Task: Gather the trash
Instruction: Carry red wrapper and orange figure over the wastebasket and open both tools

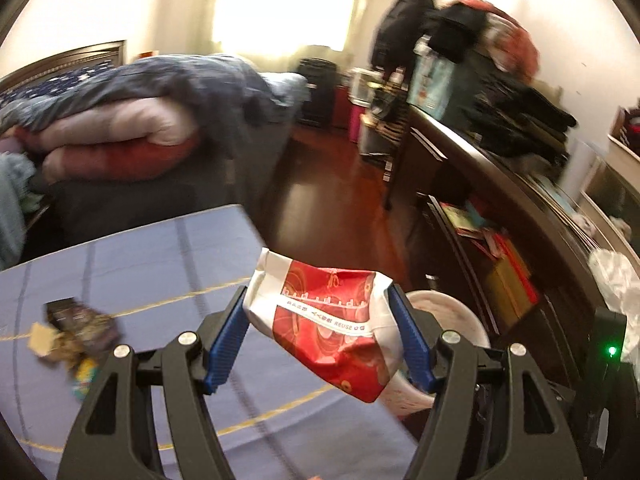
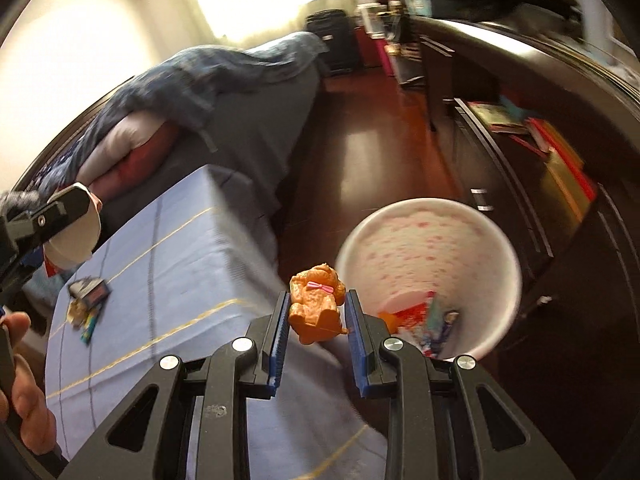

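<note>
Left hand-held gripper clamps red-white bag — right hand-held gripper clamps orange toy.

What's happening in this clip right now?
A person is clearing trash off a blue tablecloth. The left claw grips a crumpled red-and-white bag; the right claw grips a small orange toy figure beside the white bin, which already holds some scraps. Wrappers remain on the cloth.

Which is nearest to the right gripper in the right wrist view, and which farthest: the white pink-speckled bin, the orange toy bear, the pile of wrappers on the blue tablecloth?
1. Orange toy bear: clamped in the right gripper.
2. White pink-speckled bin: just right, on the floor.
3. Pile of wrappers: far left on the blue tablecloth.
</note>
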Demonstrator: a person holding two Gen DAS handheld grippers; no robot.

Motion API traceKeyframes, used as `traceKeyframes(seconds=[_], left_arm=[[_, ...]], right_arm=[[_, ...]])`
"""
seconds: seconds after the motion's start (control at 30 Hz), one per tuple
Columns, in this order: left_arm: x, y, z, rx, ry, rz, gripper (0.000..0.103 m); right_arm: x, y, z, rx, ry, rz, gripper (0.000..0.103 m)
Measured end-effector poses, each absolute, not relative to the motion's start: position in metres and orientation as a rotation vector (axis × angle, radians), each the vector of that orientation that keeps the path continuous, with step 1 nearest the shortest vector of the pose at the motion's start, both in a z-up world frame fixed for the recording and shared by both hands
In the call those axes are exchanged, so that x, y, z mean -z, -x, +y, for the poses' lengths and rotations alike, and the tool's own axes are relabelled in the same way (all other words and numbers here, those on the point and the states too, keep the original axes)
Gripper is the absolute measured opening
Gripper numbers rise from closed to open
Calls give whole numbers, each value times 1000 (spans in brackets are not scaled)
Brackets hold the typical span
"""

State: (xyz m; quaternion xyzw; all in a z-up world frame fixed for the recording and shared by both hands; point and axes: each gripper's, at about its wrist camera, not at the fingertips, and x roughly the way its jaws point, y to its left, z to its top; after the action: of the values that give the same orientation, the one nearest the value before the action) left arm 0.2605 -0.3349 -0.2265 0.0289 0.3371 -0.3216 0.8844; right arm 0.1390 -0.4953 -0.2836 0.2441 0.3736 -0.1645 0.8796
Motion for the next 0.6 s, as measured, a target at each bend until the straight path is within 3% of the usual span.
traceKeyframes(seconds=[0.6], left_arm=[[269, -246, -479, 881, -175, 759, 69]], right_arm=[[311, -113, -576, 532, -552, 762, 28]])
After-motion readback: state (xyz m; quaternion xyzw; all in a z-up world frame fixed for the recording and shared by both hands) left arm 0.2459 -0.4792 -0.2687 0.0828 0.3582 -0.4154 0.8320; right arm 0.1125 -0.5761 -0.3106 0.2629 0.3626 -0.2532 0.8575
